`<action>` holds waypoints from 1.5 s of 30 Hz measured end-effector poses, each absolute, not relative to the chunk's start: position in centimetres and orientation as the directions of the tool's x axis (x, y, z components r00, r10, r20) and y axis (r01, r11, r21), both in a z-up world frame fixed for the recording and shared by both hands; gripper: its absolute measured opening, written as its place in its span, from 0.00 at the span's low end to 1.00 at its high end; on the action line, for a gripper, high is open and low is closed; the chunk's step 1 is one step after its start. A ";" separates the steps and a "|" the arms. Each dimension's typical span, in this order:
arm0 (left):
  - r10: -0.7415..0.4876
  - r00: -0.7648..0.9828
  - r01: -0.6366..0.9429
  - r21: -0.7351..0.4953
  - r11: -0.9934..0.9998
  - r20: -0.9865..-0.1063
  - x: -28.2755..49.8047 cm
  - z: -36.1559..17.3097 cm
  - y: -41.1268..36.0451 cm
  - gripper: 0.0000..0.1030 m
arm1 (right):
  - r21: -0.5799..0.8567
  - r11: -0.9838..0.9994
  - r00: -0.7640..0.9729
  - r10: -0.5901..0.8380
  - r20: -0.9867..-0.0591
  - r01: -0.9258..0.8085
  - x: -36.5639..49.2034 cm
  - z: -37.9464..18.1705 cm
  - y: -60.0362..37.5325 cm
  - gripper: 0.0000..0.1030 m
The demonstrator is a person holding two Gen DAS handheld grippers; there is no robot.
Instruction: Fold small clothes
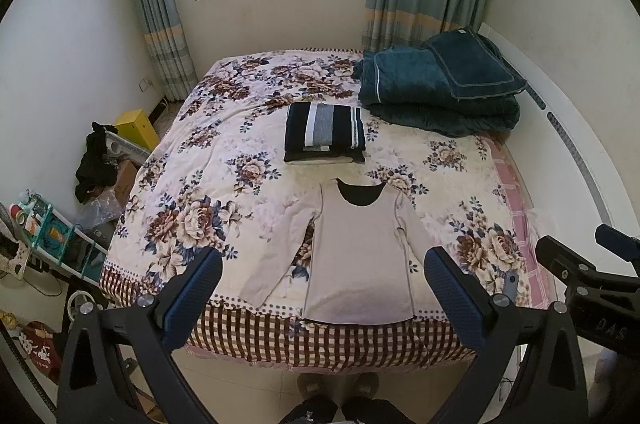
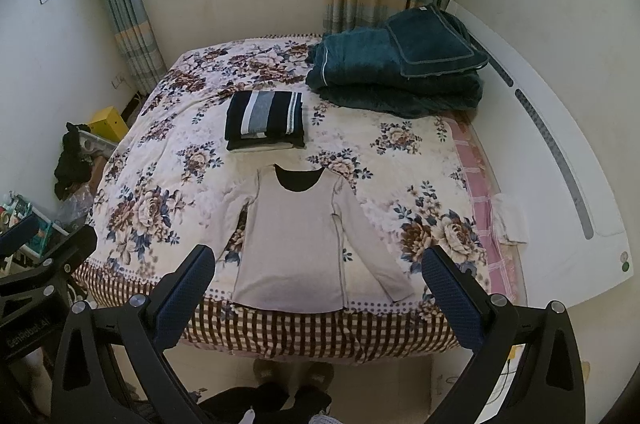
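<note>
Long-sleeved beige top point(image 1: 360, 256): lying flat on the floral bedspread point(image 1: 224, 160), hem at the near edge, neckline pointing to 12 o'clock, so its long axis is running straight away from you. Sleeves are trailing toward 7 and 5 o'clock.

Folded striped stack point(image 1: 325, 132): sitting just beyond the neckline at 12 o'clock, apart from the top.

Teal quilt point(image 1: 440, 92): piled at 1 o'clock, well clear.

Left gripper point(image 1: 322, 294): you are holding it spread wide, empty, above the near bed edge; the top is lying dead ahead, its left sleeve nearer this hand.

Right gripper point(image 2: 318, 290): likewise spread and empty; the hem is sitting at 12 o'clock, the right sleeve cuff point(image 2: 394, 290) nearest, judged the likelier first pinch.
</note>
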State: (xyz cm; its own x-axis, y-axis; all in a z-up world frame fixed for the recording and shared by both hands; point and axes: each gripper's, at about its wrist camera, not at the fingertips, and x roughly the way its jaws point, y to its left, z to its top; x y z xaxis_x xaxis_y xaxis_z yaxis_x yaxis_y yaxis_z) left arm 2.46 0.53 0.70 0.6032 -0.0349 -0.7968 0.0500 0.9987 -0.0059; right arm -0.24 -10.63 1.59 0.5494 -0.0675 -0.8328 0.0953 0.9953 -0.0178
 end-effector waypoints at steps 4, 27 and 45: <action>-0.011 0.618 0.033 0.013 0.999 -0.786 3.8 -0.9 1.2 1.00 | -0.006 0.993 0.534 -0.068 -0.842 0.117 1.1 0.6 -10.6 1.00; 0.266 0.314 -0.061 0.260 0.964 -0.911 18.0 -37.2 -4.0 1.00 | 0.042 0.670 0.055 0.002 -0.998 0.741 9.0 -49.1 -44.4 0.98; 0.202 0.146 0.115 0.220 0.969 -0.968 20.4 -52.0 -11.6 1.00 | 0.242 0.426 0.173 0.195 -0.965 0.872 6.9 -66.9 -49.2 0.04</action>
State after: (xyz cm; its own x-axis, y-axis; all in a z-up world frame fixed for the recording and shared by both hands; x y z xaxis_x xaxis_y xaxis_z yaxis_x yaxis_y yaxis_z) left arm 20.40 -11.62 -51.95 0.1462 0.2021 -0.9684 0.1154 0.9687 0.2196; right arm 6.94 -49.16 -66.92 0.1734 0.1947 -0.9654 0.8718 0.4256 0.2424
